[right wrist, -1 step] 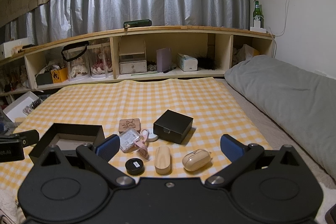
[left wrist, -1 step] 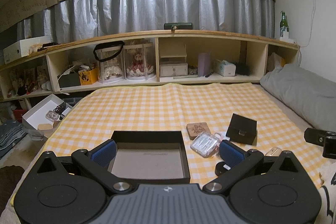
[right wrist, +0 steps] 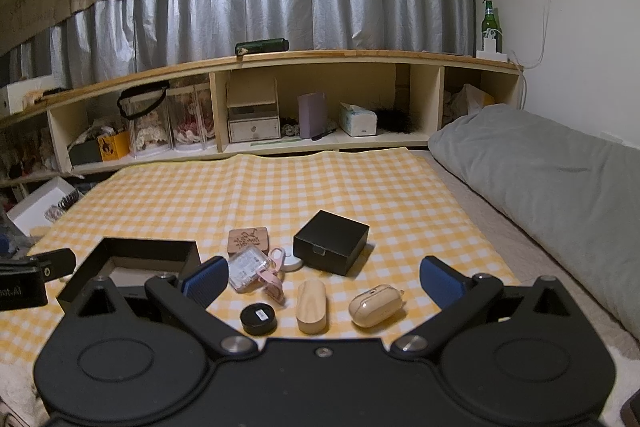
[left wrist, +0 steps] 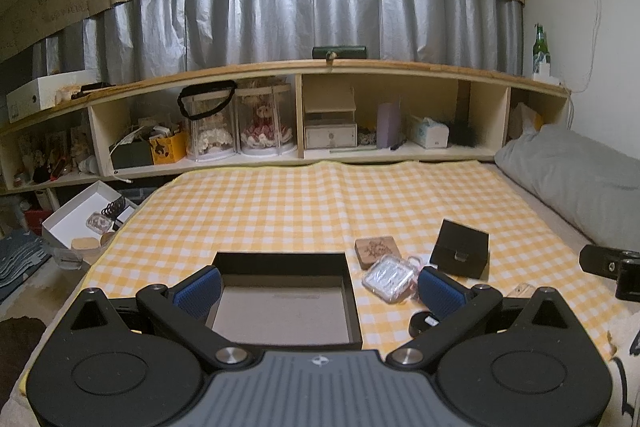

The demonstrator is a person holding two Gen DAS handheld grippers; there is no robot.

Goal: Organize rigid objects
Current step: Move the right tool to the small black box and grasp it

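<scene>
On the yellow checked cloth (right wrist: 320,187) lies an open black tray (left wrist: 280,261) with nothing in it; my left gripper (left wrist: 318,289) hovers open just over its near side. To its right sit a wooden coaster (right wrist: 248,239), a clear plastic case (right wrist: 250,273), a pink strap (right wrist: 274,279), a white disc (right wrist: 292,263) and a closed black box (right wrist: 332,241). Nearer lie a round black tin (right wrist: 259,317), an oval wooden block (right wrist: 312,307) and a beige earbud case (right wrist: 376,307). My right gripper (right wrist: 322,281) is open above these three, holding nothing.
A grey pillow (right wrist: 540,179) runs along the right side of the bed. A cluttered wooden shelf (left wrist: 320,67) stands behind the cloth, with a green bottle (right wrist: 490,23) at its right end. On the floor at left sits a white box (left wrist: 80,215) of small items.
</scene>
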